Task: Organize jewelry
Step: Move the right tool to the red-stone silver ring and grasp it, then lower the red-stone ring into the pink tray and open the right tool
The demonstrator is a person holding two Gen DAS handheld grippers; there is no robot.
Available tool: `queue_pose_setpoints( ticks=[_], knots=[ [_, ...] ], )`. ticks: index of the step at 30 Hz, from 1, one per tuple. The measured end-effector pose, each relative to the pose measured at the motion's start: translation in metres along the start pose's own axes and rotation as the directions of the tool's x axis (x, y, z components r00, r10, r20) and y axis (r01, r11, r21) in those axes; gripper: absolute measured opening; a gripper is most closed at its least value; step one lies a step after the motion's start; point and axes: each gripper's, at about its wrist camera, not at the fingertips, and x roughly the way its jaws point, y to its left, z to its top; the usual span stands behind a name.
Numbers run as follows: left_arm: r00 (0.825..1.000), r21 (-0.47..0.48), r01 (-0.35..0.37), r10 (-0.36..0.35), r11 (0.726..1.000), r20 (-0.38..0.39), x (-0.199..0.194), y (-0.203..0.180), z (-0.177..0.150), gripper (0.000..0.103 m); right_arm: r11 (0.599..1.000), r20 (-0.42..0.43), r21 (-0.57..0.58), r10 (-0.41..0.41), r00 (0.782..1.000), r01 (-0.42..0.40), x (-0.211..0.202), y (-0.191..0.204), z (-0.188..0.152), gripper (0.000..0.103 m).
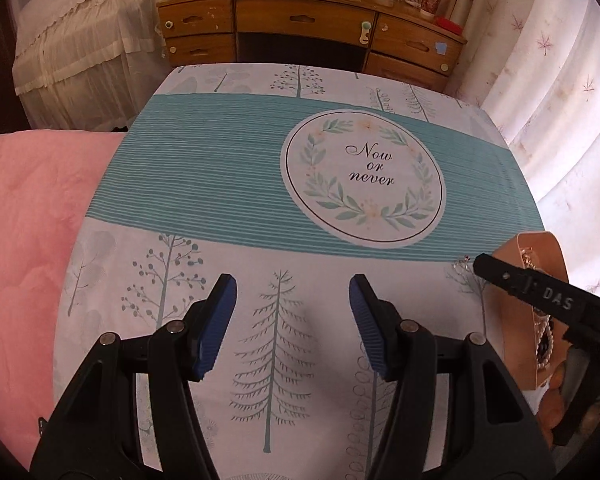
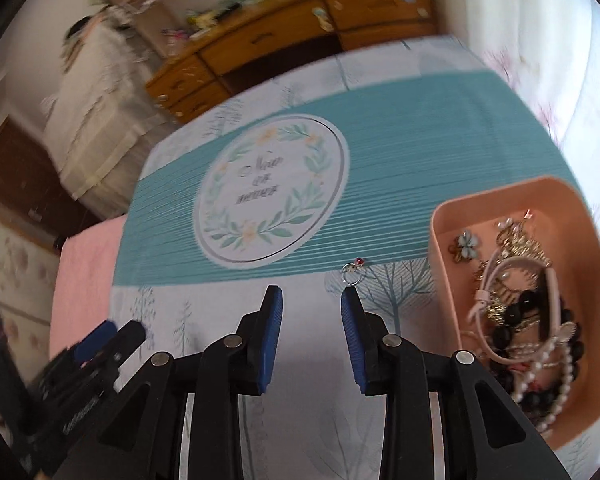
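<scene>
Pink blanket (image 1: 28,216) is lying at far left, beside the printed sheet (image 1: 220,264) that is covering the work surface. Left gripper (image 1: 293,322) is hovering over the tree pattern with its blue pads (image 1: 216,324) spread wide, holding nothing. Sheet's round wreath emblem (image 1: 363,178) is reading "Now or never" in script. A small ring (image 2: 352,271) with a red stone is lying loose on the sheet, just ahead of the right gripper (image 2: 312,336), whose tongs are likewise standing apart and empty, the right pad nearest the ring. Peach tray (image 2: 512,196) is sitting at far right, holding a tangle of jewelry (image 2: 520,320): dark beads, pearls, gold chain, a flower charm, a pink band. Right gripper's arm is showing the letters "DAS" in the left view. Risks, as judged: the ring is thin and flat on soft cloth, so closing pads are likely to pinch fabric or flick it away; the right view is blurring, suggesting quick motion that could overshoot; the tangled strands are likely to drag neighbours out together.
</scene>
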Motion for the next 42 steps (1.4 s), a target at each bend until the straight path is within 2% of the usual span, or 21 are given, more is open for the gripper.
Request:
queue_pose_setpoints(
  ticks=[6,17,24,28,32,38,42],
  knots=[
    [1.000,0.003,0.012,-0.012,1.000,-0.001,0.011,-0.004,0.007,0.056,0.989,-0.086,0.127,-0.064,0.994,0.075,0.040,-0.015,0.019,0.031],
    [1.000,-0.027,0.014,-0.014,1.000,-0.024,0.023,0.005,0.003,0.056,0.982,-0.074,0.125,-0.136,0.988,0.144,0.062,-0.013,0.030,0.030],
    [0.999,-0.013,0.023,-0.024,1.000,-0.048,0.028,-0.002,-0.003,0.056,0.979,-0.062,0.097,-0.176,0.982,0.181,0.064,-0.010,0.032,0.014],
    [0.999,0.006,0.027,-0.026,1.000,-0.044,0.024,-0.009,-0.004,0.056,0.983,-0.065,0.102,-0.150,0.987,0.156,0.063,-0.015,0.032,0.009],
    [0.999,0.026,0.028,-0.027,0.999,-0.036,0.016,-0.015,-0.004,0.056,0.987,-0.046,0.107,-0.114,0.992,0.118,0.052,-0.017,0.031,0.009],
    [0.999,0.050,0.032,-0.031,0.998,-0.018,0.001,-0.026,-0.006,0.056,0.993,0.004,0.105,-0.050,0.999,0.050,0.015,-0.021,0.025,0.009],
    [0.999,0.082,0.042,-0.042,0.996,-0.002,-0.014,-0.037,-0.008,0.056,0.994,0.050,0.110,-0.007,0.999,0.002,-0.025,-0.032,0.017,0.009]
  ],
)
